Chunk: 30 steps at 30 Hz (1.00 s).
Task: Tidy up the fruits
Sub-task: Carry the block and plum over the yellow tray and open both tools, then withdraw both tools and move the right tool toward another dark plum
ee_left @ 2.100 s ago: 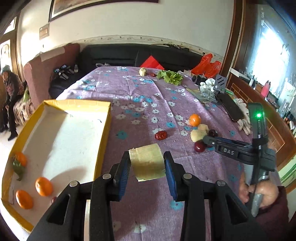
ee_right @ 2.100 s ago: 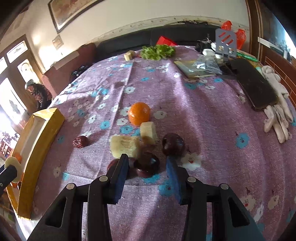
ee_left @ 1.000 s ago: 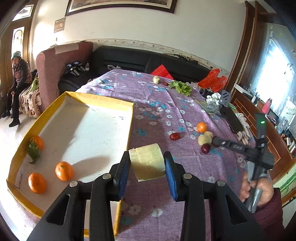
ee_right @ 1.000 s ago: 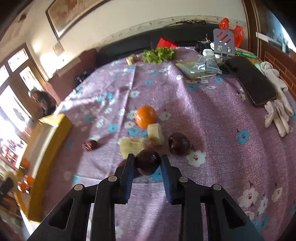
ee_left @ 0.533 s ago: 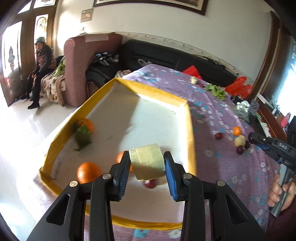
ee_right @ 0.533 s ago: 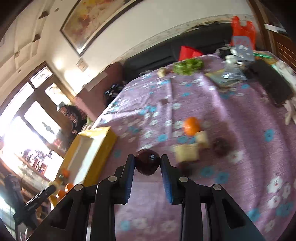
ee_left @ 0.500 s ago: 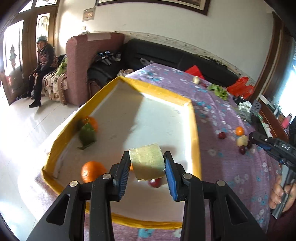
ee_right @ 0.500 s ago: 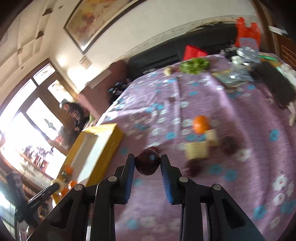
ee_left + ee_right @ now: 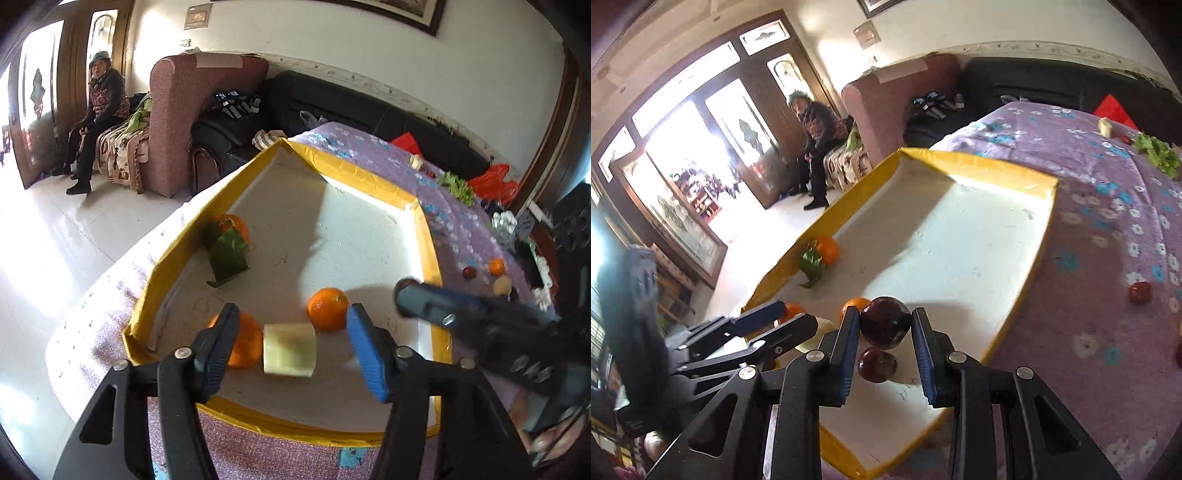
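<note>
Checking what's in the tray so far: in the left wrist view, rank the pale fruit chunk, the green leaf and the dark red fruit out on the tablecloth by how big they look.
1. Pale fruit chunk, nearest the camera, which inflates it.
2. Green leaf, close to the chunk in apparent size, so unsure.
3. Dark red fruit, far off and tiny.

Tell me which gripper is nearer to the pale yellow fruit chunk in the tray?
Left. The left gripper straddles the pale yellow fruit chunk, jaws opening, pads clear of it. The right gripper, beside it, grips a dark plum.
</note>
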Each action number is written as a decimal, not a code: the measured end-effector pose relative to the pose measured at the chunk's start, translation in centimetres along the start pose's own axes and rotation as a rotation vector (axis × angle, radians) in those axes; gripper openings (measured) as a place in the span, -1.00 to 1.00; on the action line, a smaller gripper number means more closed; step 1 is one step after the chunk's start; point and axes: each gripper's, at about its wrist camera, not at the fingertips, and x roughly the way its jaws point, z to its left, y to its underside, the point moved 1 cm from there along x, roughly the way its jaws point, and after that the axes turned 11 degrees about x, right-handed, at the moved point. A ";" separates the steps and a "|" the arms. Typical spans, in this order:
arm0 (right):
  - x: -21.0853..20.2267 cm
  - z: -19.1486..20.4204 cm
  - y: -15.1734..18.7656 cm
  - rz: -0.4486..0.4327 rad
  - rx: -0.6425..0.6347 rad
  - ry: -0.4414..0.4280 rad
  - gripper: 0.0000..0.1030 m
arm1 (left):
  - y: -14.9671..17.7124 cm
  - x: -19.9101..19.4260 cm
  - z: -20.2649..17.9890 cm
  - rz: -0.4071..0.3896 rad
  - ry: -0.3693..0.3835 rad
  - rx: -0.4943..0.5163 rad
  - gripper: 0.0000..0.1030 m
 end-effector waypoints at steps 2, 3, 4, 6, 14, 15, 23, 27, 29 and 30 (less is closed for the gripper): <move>0.9 0.2 0.3 0.011 -0.014 0.022 -0.37 | -0.3 -0.6 0.6 -0.020 -0.008 -0.016 0.19; 1.3 0.4 0.5 0.010 -0.027 0.037 -0.36 | -0.4 -1.0 0.9 -0.034 -0.009 -0.029 0.28; 1.4 0.5 0.6 0.005 -0.038 0.052 -0.36 | -0.4 -1.3 1.2 -0.045 -0.010 -0.041 0.34; 1.6 0.7 0.8 -0.011 -0.059 0.094 -0.36 | -0.5 -1.8 1.6 -0.058 -0.014 -0.065 0.42; -1.2 -0.4 0.1 -0.095 -0.047 0.115 0.12 | -0.9 -3.3 1.3 -0.084 -0.047 -0.062 0.54; -2.2 -0.7 0.3 -0.114 -0.043 0.118 0.13 | -1.0 -3.4 1.1 -0.083 -0.047 -0.061 0.54; -11.0 -9.1 1.0 -0.261 0.099 0.223 0.25 | -1.9 -4.3 -3.8 -0.082 -0.001 0.039 0.68; -16.7 -16.5 1.6 -0.322 0.223 0.363 0.25 | -2.0 -3.4 -7.9 -0.064 0.064 0.127 0.68; -19.4 -20.0 1.8 -0.347 0.299 0.405 0.25 | -2.0 -2.6 -9.7 -0.044 0.103 0.155 0.68; -20.7 -21.8 1.9 -0.355 0.338 0.424 0.25 | -1.9 -2.2 -10.6 -0.032 0.125 0.167 0.68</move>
